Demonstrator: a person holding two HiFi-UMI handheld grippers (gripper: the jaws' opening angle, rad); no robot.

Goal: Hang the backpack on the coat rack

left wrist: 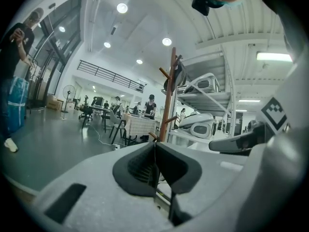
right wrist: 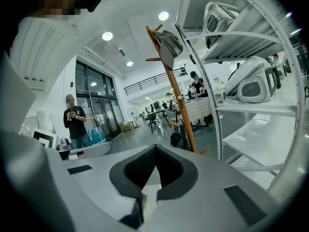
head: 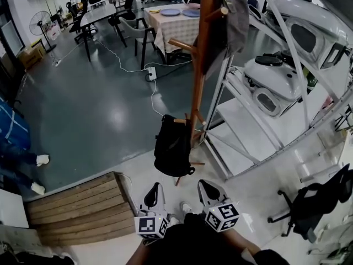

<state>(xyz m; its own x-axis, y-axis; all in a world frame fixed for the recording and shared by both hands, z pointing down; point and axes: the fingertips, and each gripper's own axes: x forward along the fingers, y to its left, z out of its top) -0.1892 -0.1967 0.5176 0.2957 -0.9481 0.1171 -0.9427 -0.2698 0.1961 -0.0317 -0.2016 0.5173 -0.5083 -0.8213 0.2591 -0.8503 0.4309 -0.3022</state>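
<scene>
A black backpack (head: 172,148) hangs from a low peg of the brown wooden coat rack (head: 201,54), just above the floor. A grey garment (head: 234,21) hangs from a peg near the rack's top. My left gripper (head: 156,185) and right gripper (head: 205,184) sit side by side low in the head view, short of the backpack and apart from it. Both are shut with nothing between their pads. The left gripper view has its closed jaws (left wrist: 154,146) in front of the rack (left wrist: 169,95). In the right gripper view the closed jaws (right wrist: 155,149) face the rack (right wrist: 176,100) and backpack (right wrist: 176,140).
White metal shelving (head: 259,137) with white rounded cases stands right of the rack. A wooden platform (head: 77,208) lies at lower left, a black office chair (head: 314,203) at lower right. Tables and chairs (head: 171,21) stand farther off. A person (right wrist: 75,124) stands at the left. A cable and power strip (head: 150,73) lie on the floor.
</scene>
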